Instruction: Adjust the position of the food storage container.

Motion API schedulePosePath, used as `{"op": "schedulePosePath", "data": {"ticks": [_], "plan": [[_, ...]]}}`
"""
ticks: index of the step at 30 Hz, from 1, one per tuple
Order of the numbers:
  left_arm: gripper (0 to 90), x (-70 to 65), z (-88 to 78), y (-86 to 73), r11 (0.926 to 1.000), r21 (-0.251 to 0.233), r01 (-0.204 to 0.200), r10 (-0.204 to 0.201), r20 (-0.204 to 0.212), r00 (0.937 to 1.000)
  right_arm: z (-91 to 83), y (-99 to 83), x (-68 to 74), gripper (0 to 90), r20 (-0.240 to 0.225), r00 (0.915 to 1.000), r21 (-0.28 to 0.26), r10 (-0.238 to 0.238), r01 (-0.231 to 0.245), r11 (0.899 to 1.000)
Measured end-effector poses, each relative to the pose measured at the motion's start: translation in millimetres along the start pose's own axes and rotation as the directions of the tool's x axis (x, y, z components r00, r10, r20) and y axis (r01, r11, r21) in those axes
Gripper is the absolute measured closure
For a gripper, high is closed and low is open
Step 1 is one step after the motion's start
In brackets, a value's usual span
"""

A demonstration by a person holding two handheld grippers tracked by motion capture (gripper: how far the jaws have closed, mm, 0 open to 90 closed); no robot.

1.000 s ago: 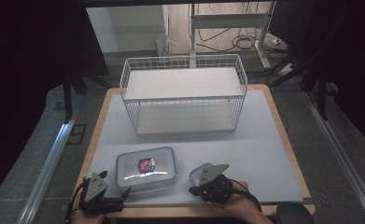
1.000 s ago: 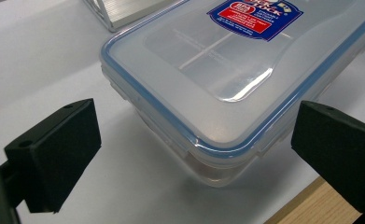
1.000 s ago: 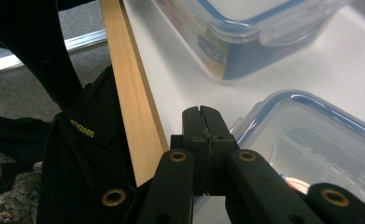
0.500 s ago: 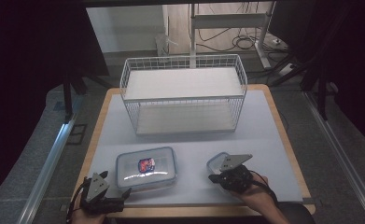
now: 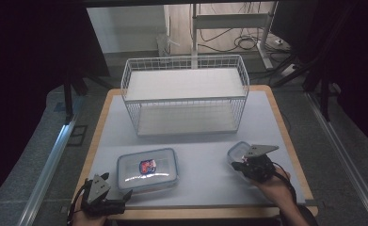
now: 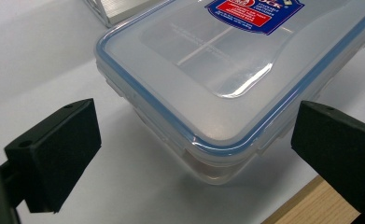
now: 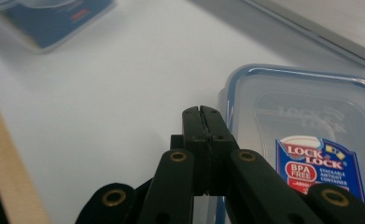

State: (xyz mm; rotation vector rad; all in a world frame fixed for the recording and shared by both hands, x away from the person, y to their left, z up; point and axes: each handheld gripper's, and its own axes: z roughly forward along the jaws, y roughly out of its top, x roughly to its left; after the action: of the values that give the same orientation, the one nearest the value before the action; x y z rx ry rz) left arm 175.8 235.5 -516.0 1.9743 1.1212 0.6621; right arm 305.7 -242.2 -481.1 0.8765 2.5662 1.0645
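A large clear lidded container [image 5: 146, 169] with a blue seal and a red-and-blue label lies at the front left of the mat. My left gripper [image 5: 117, 187] is at its near corner. In the left gripper view it [image 6: 196, 140] stands open, with the corner of the container [image 6: 227, 70] between the wide-spread jaws, neither touching it. A small clear container [image 5: 237, 151] lies at the front right. My right gripper [image 5: 242, 165] is over its near side, held by a hand. In the right gripper view its jaws [image 7: 202, 114] are shut together, empty, along the left edge of the small container [image 7: 306, 135].
A white two-tier wire rack [image 5: 185, 94] stands at the back centre of the white mat [image 5: 200, 141], its shelves bare. The mat covers a wooden table [image 5: 278, 108] with an edge close to both grippers. Dark floor, rails and cables surround the table.
My right gripper has moved from the front centre to the right and slightly away, and the small container now shows beside it. The left gripper and the large container have stayed still.
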Motion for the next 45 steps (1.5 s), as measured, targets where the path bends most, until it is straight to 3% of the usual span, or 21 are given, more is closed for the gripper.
{"op": "schedulePosePath", "data": {"ticks": [3,5,10,11,12,13,15,17,19,20,24,32,34,35,38,39,40,41,42,43,45], "plan": [[1.6,0.0,0.0,0.1,1.0,0.0,-0.001,0.001,-0.001,1.0,-4.2,-4.5,-13.3,89.9,0.051,0.998,0.014,0.038,-0.039,0.999],[1.6,0.0,0.2,0.2,1.0,0.0,-0.001,0.001,0.0,1.0,-4.8,-2.4,-16.3,89.9,0.044,0.9972,-0.001,0.06,-0.06,0.998],[1.6,-0.7,1.3,0.8,1.0,0.0,-0.006,0.006,0.003,1.0,3.0,17.8,-16.6,89.8,0.057,0.9981,-0.026,0.024,-0.022,0.999],[1.6,-0.7,1.2,1.1,1.0,-0.001,-0.008,0.008,0.002,1.0,12.2,29.9,-20.9,89.8,0.078,0.997,-0.014,0.005,-0.004,1.0],[1.6,-0.7,1.2,1.1,1.0,-0.001,-0.008,0.008,0.002,1.0,12.2,29.9,-20.9,89.8,0.078,0.997,-0.014,0.005,-0.004,1.0],[1.6,-0.3,0.9,1.1,1.0,-0.004,-0.006,0.006,0.002,1.0,22.3,40.6,-30.3,89.8,0.098,0.9951,0.001,0.008,-0.008,1.0],[1.6,0.0,0.6,1.0,1.0,-0.006,-0.004,0.004,0.002,1.0,27.6,44.8,-36.0,89.8,0.105,0.9943,0.01,0.016,-0.018,1.0],[1.6,0.8,0.3,0.7,1.0,-0.008,0.0,0.0,0.002,1.0,42.2,49.9,-50.2,89.9,0.116,0.9929,0.076,0.027,-0.036,0.996],[1.6,1.0,0.2,0.6,1.0,-0.009,0.002,-0.002,0.003,1.0,44.3,49.1,-52.1,89.9,0.115,0.9931,0.084,0.024,-0.034,0.996],[1.6,1.2,0.3,0.4,0.9999,-0.011,0.003,-0.003,0.004,1.0,43.7,48.0,-52.8,90.0,0.103,0.9939,0.078,0.041,-0.049,0.996],[1.6,0.8,0.6,0.5,1.0,-0.008,0.002,-0.002,0.005,1.0,31.8,39.7,-46.1,90.0,0.087,0.9958,0.09,0.028,-0.035,0.995],[1.2,0.5,-2.3,2.9,0.9997,-0.008,0.022,-0.021,0.037,0.9991,-5.1,5.4,-32.6,89.9,0.059,0.9976,0.103,0.036,-0.042,0.994],[0.2,1.8,-4.0,3.5,0.9996,0.003,0.027,-0.027,0.047,0.9985,-12.1,-0.1,-29.6,89.8,0.068,0.9971,0.098,0.035,-0.041,0.994],[1.3,4.6,-7.6,3.7,0.9989,0.005,0.046,-0.047,0.037,0.9982,-16.3,-0.3,-24.0,89.7,0.068,0.9975,0.069,0.021,-0.026,0.997],[9.6,9.4,-12.5,2.2,0.9977,0.005,0.067,-0.068,0.041,0.9969,-17.1,2.2,-19.1,88.7,0.049,0.9985,0.035,0.025,-0.026,0.999],[17.0,12.1,-15.9,0.9,0.9971,0.005,0.076,-0.076,0.036,0.9964,-15.4,6.0,-13.9,86.7,0.045,0.9989,0.0,0.009,-0.009,1.0],[17.0,15.6,-19.7,-0.6,0.996,0.001,0.089,-0.089,0.038,0.9953,-15.4,6.0,-13.9,86.7,0.045,0.9989,0.0,0.009,-0.009,1.0],[32.7,23.1,-26.5,-4.1,0.9932,-0.013,0.116,-0.115,0.061,0.9915,-12.1,8.5,-8.8,85.8,0.031,0.9995,-0.027,0.004,-0.003,1.0],[41.5,23.1,-26.5,-4.1,0.9932,-0.013,0.116,-0.115,0.061,0.9915,-12.1,8.5,-8.8,85.8,0.031,0.9995,-0.027,0.004,-0.003,1.0],[41.5,26.0,-28.7,-5.5,0.9925,-0.007,0.122,-0.122,0.047,0.9915,-10.3,9.3,-6.1,85.1,0.029,0.9996,-0.038,-0.001,0.002,0.999],[52.6,31.8,-30.5,-9.2,0.9915,0.01,0.13,-0.13,0.057,0.9899,-7.2,10.2,-1.4,83.4,0.028,0.9996,-0.051,-0.011,0.012,0.999]]}}
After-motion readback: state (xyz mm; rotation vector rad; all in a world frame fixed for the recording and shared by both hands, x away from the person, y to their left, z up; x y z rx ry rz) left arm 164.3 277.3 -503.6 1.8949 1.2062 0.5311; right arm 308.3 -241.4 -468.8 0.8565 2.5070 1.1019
